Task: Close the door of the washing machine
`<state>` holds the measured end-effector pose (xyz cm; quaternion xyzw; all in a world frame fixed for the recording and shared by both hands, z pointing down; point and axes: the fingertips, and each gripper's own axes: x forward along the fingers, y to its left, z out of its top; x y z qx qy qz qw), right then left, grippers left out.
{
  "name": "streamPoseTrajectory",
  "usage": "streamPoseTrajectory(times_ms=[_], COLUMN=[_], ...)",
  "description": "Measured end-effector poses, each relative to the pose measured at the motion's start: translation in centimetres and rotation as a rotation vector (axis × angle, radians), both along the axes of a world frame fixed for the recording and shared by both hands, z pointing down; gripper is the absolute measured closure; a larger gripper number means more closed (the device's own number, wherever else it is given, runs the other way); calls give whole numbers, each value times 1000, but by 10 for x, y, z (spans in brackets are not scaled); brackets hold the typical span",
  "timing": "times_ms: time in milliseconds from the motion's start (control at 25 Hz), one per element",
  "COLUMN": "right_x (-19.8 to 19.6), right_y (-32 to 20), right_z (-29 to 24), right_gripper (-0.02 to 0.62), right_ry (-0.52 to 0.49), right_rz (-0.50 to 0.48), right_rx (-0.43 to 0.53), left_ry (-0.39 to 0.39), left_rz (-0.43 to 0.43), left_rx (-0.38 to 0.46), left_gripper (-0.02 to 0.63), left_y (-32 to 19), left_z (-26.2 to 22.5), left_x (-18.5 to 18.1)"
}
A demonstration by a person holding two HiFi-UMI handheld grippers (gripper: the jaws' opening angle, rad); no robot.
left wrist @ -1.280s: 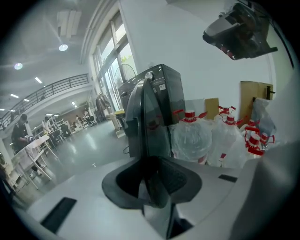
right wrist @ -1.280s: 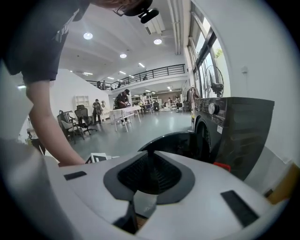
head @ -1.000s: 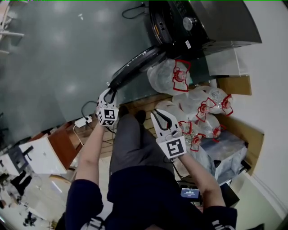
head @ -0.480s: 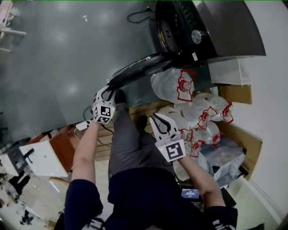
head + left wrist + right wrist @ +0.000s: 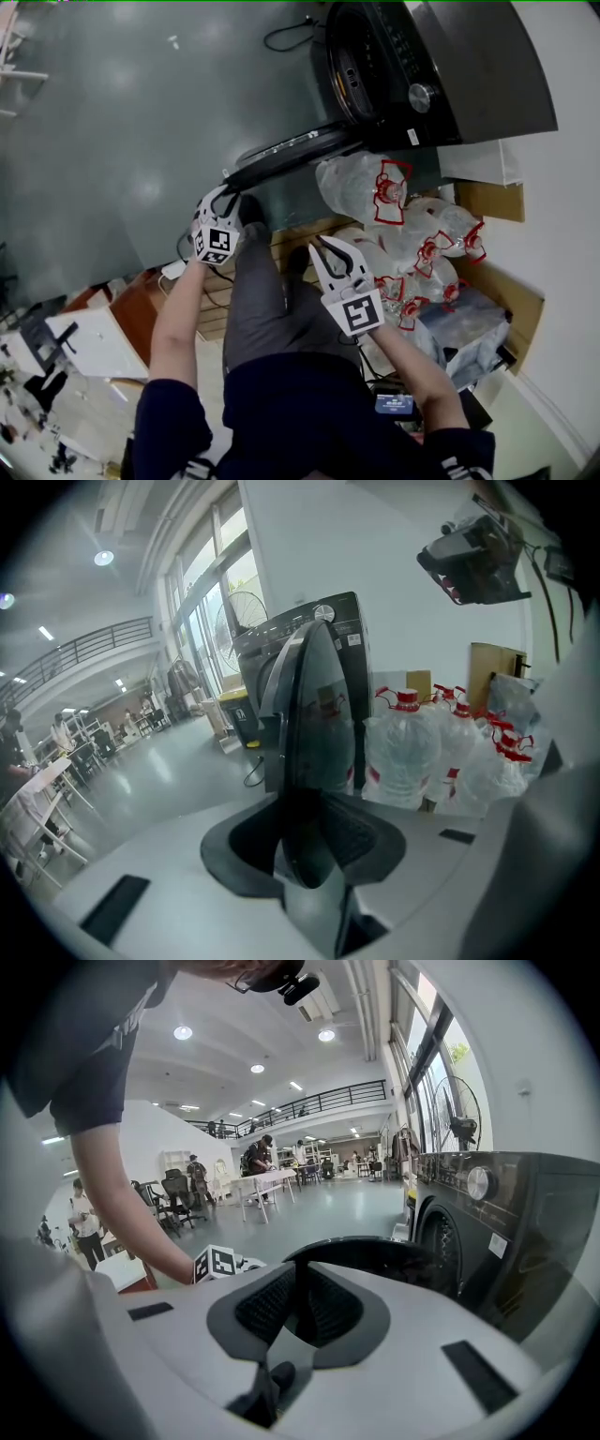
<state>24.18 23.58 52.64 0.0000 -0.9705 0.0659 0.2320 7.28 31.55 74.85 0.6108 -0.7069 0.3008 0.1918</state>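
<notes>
A dark front-loading washing machine (image 5: 441, 56) stands at the top right of the head view. Its round door (image 5: 291, 150) hangs open, swung out to the left. My left gripper (image 5: 225, 195) is at the door's free edge. In the left gripper view the door (image 5: 319, 705) stands edge-on between the jaws of that gripper (image 5: 314, 846), with the pads against it. My right gripper (image 5: 333, 255) hovers lower and to the right, jaws apart and empty. In the right gripper view the door (image 5: 375, 1252) and the washing machine (image 5: 525, 1213) lie beyond its jaws (image 5: 300, 1307).
Several large water bottles (image 5: 375, 183) in clear bags stand beside the machine on a wooden pallet (image 5: 291, 234), with cardboard (image 5: 487, 202) behind them. A cable (image 5: 286, 33) lies on the floor by the machine. A white box (image 5: 94, 342) sits at the lower left. People and tables (image 5: 258, 1180) are far off.
Both grippers have shifted a little across the picture. The left one has stayed at the door's free edge, and the door now lies at a flatter angle. The right gripper remains open.
</notes>
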Motion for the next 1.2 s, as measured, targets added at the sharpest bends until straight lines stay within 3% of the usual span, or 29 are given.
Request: streamPoseTrajectory(times_ms=[480,960,1200], right_x=[-75,-149,-162], right_y=[-23,-34,-41], right_z=[19,-8,-23], right_gripper=[535,537,537], right_ry=[57,96,93], right_rz=[39,87,91], right_rx=[-19,-1,-14], left_ry=[28,66,68], left_rz=[124,271,304], left_rx=[-23,-59,-79], left_gripper=[466,468,466], left_y=[-30,-61,-74], left_z=[9,11,11], left_x=[-63,-116,-131])
